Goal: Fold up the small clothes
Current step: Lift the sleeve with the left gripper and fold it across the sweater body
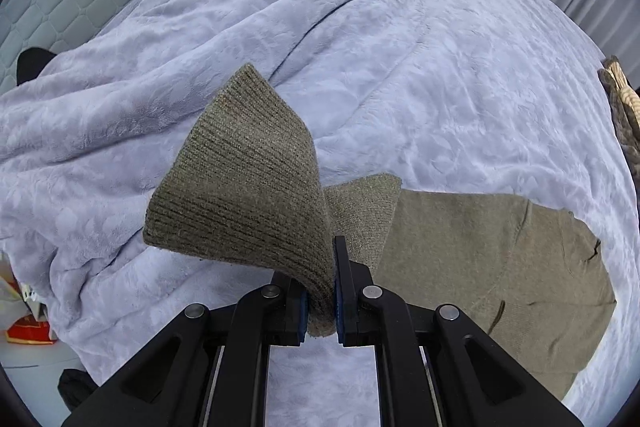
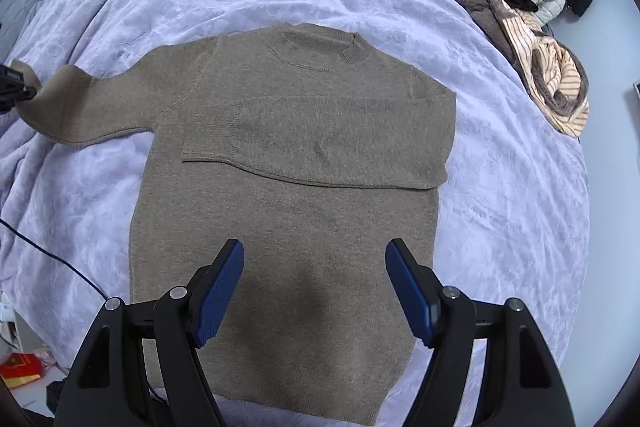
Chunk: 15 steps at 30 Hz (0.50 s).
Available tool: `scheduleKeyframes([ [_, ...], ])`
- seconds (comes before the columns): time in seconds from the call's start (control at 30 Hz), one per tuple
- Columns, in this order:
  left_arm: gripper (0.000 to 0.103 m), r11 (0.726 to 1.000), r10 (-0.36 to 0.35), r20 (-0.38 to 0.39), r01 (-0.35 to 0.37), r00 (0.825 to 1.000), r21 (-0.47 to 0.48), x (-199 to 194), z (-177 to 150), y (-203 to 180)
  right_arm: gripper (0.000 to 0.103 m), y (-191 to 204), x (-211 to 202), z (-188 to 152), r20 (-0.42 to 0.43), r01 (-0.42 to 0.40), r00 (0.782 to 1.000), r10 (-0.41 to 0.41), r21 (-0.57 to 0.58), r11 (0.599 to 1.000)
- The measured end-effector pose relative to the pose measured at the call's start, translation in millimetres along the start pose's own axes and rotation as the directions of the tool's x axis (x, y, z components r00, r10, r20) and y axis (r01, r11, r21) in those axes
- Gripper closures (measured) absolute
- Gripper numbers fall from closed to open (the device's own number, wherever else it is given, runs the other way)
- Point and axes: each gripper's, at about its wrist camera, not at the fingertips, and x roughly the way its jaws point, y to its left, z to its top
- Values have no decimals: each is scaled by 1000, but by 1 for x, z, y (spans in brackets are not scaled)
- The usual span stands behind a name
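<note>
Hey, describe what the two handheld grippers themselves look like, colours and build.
Both match: the left gripper and right gripper have matte black angular linkage arms with round silver pivot pins, and each finger carries a long blue ribbed pad. No hand, sleeve or markings are visible in either view.

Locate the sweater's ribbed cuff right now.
Left wrist view, centre: the cuff is pinched in the left tongs, lifted above the blanket, with the sweater body to its right.
</note>
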Motion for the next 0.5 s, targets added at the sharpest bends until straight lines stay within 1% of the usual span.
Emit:
scheduleKeyframes([
  [0.13,92,999,9,-11,-9,1000,47,-12,-10,-30,27,-12,-1,-2,-5,-15,1000,15,28,999],
  [0.3,92,993,22,-2,-22,1000,115,-26,-25,-71,27,-31,0,-7,-7,-46,999,47,79,996],
  [0.43,92,985,34,10,-35,999,171,-35,-33,-103,27,-40,4,-10,-11,-38,999,39,91,995],
  [0.5,92,980,34,15,-36,999,195,-38,-38,-118,27,-44,5,-10,-8,-48,999,49,99,994],
])
